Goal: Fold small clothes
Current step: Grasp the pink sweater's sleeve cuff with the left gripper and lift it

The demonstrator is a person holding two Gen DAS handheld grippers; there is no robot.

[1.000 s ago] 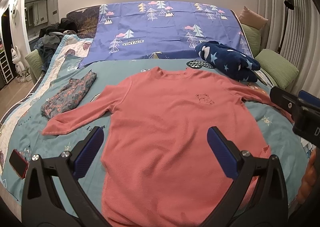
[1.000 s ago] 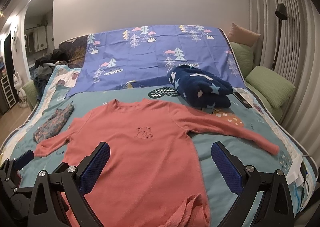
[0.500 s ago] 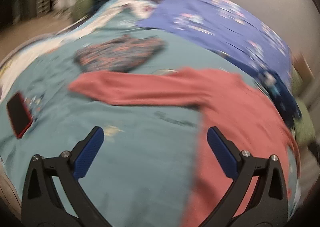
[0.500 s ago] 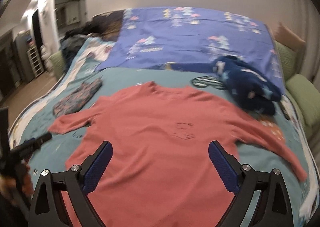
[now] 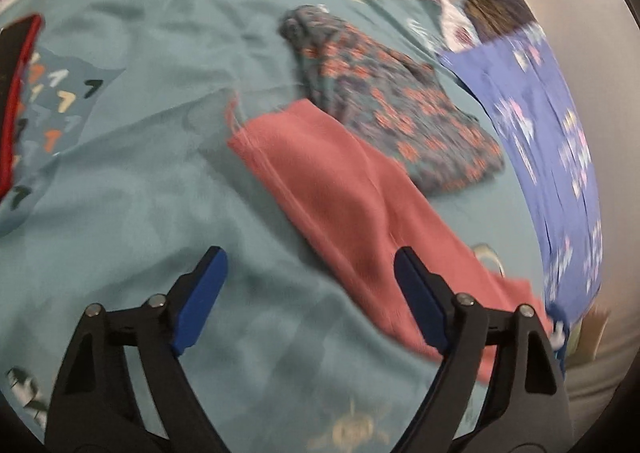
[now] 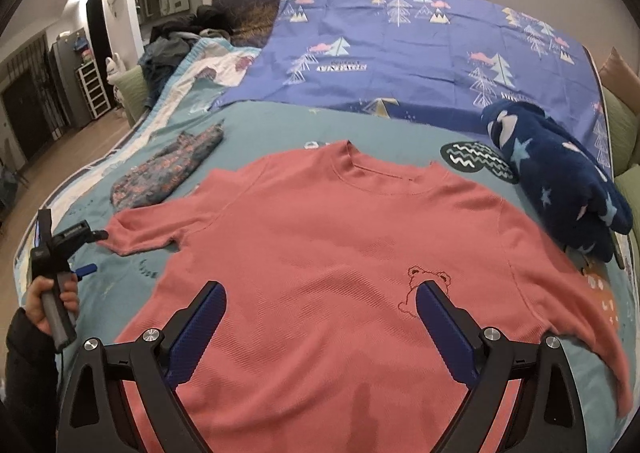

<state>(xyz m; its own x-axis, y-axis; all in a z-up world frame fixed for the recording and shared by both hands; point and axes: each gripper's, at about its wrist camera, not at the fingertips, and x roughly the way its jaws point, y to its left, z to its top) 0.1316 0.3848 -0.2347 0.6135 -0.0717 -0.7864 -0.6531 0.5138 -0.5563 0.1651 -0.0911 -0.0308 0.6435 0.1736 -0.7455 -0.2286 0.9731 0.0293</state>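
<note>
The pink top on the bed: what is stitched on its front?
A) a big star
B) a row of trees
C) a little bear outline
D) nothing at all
C: the right wrist view shows a small bear outlined in dark thread on the chest of the pink top, just past the right gripper.

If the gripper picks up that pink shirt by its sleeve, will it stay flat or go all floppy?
Probably floppy: the pink shirt lies limp and creased on the bed, like soft knit. Its sleeve would likely lift first, dragging the rest after it. It looks thin, so probably light, and unlikely to slip on the bedcover.
</note>
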